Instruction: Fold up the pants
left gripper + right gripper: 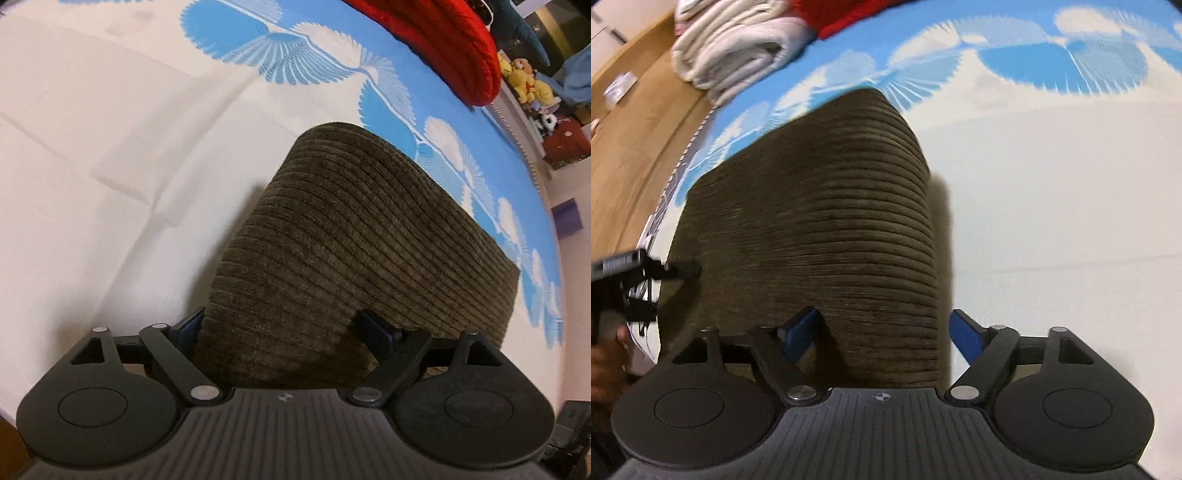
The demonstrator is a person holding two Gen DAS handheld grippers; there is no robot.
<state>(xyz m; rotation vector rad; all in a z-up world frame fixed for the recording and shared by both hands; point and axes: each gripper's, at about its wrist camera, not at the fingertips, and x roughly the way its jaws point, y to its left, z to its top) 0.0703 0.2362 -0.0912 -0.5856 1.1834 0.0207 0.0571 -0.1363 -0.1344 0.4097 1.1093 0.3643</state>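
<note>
While bare bedsheet (92,184) surrounds the folded pants (351,240), left gripper (284,328) and right gripper (882,328) gape wide astride its near edge, gripping nothing.

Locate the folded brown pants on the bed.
In both wrist views the pants lie centre on the white-and-blue sheet, just ahead of each open claw, below the red blanket.

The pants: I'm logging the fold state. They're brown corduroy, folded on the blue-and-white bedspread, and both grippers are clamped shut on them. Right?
Not quite. The brown corduroy pants do lie folded on the blue-and-white bedspread, but neither gripper is clamped: the left gripper in the left wrist view and the right gripper in the right wrist view both stand open, straddling the near edge of the fabric without pinching it.
</note>
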